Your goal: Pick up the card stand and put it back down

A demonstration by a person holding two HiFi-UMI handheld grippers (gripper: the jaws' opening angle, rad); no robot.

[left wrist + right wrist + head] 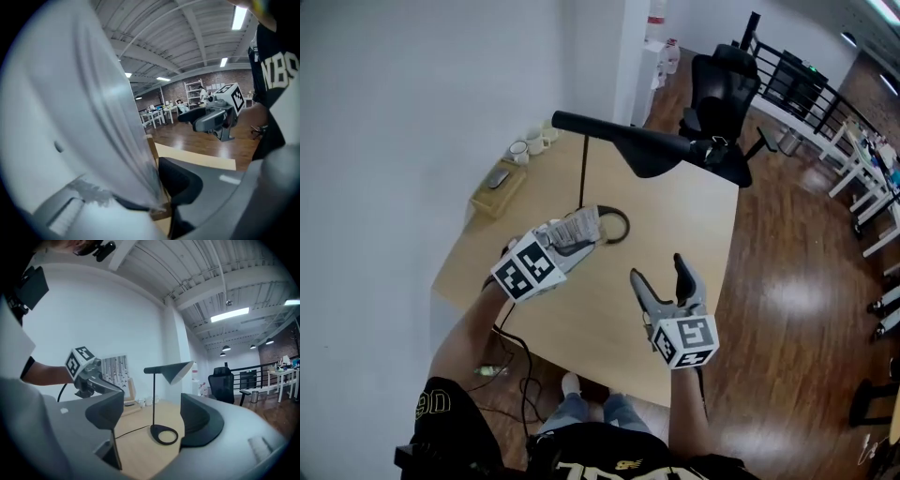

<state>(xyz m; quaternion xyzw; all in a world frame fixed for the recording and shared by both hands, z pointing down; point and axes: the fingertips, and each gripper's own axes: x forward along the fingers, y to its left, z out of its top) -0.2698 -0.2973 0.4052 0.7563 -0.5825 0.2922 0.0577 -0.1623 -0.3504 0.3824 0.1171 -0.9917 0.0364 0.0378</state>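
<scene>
The left gripper (570,246) has its jaws clenched on the card stand (579,225), a clear sheet carrying a print of birch trunks. The stand hangs in the air above the wooden worktop (684,220) and touches nothing else. In the left gripper view the sheet fills most of the picture and runs edge-on between the two pads, so its flat faces are the ones being pinched. A wooden strip (159,213), probably the stand's foot, follows the edge of the sheet farthest from the camera. Whether that foot now faces the worktop cannot be told for sure.

The right gripper (659,272) is held well apart to the right. Its jaws are spread and hold nothing; through the gap the right gripper view shows only the black desk lamp (164,371) and the worktop.

The pick-up half of the task looks done, and the put-down remains. What that move turns on is the drop from the stand to the worktop straight below it. The lamp's ring-shaped base (614,225) sits just beside that landing patch in the head view, with the lamp's cable (133,431) trailing from it. The left hand alone carries the stand, so it would likely do the lowering, with the foot brought underneath and kept off the base and cable.
</scene>
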